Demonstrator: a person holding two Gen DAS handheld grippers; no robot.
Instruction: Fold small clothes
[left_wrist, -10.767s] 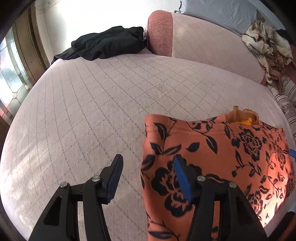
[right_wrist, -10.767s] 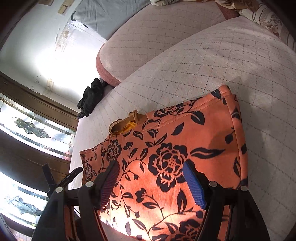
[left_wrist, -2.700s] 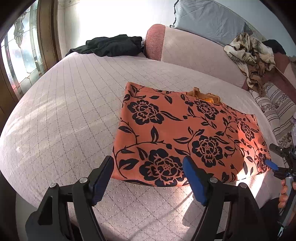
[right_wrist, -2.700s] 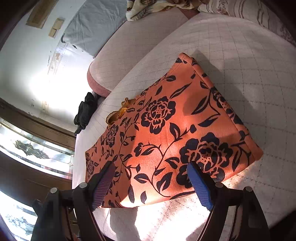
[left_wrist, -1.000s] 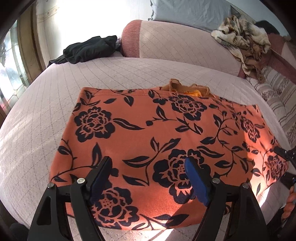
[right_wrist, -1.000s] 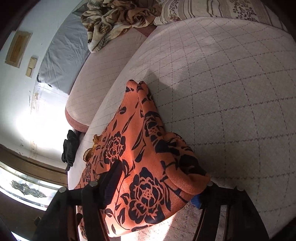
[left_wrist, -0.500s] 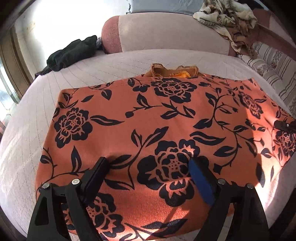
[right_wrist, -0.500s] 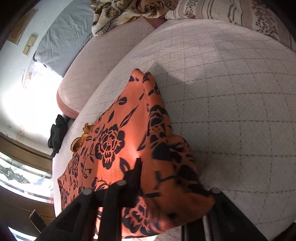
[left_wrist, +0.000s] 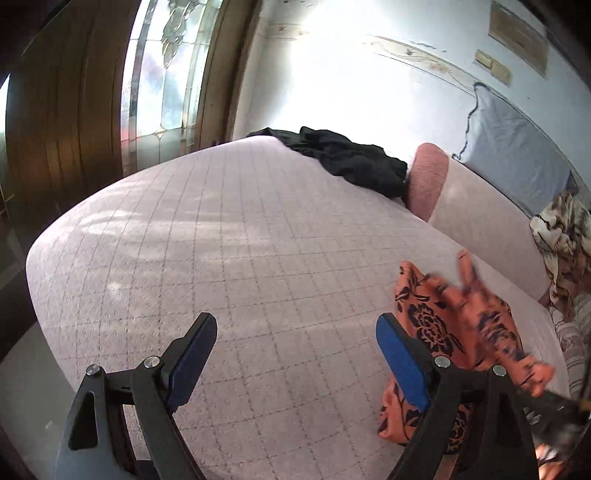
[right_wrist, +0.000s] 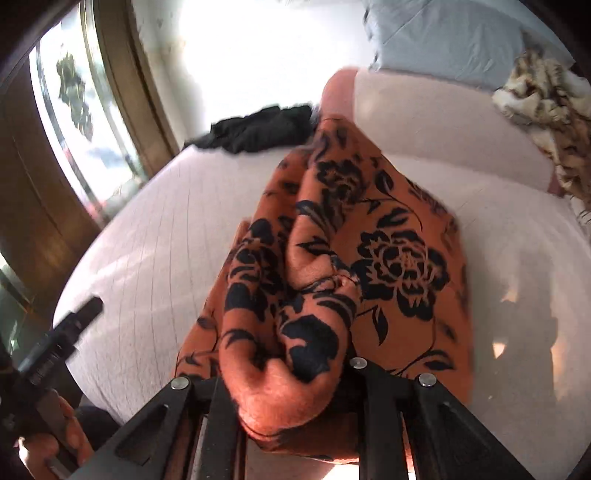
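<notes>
The orange floral garment (right_wrist: 369, 258) is bunched and lifted at one end, its near fold pinched in the right claw (right_wrist: 291, 391), whose fingers are pressed together on the cloth; the rest trails down onto the quilted pink bed (left_wrist: 221, 240). The left claw (left_wrist: 295, 354) hangs spread wide over bare bedcover with nothing between its blue pads (left_wrist: 192, 350), the garment just beside its right finger. A black garment (left_wrist: 347, 162) lies at the bed's far edge by a pink bolster (left_wrist: 428, 177), a grey pillow (left_wrist: 513, 147) behind.
</notes>
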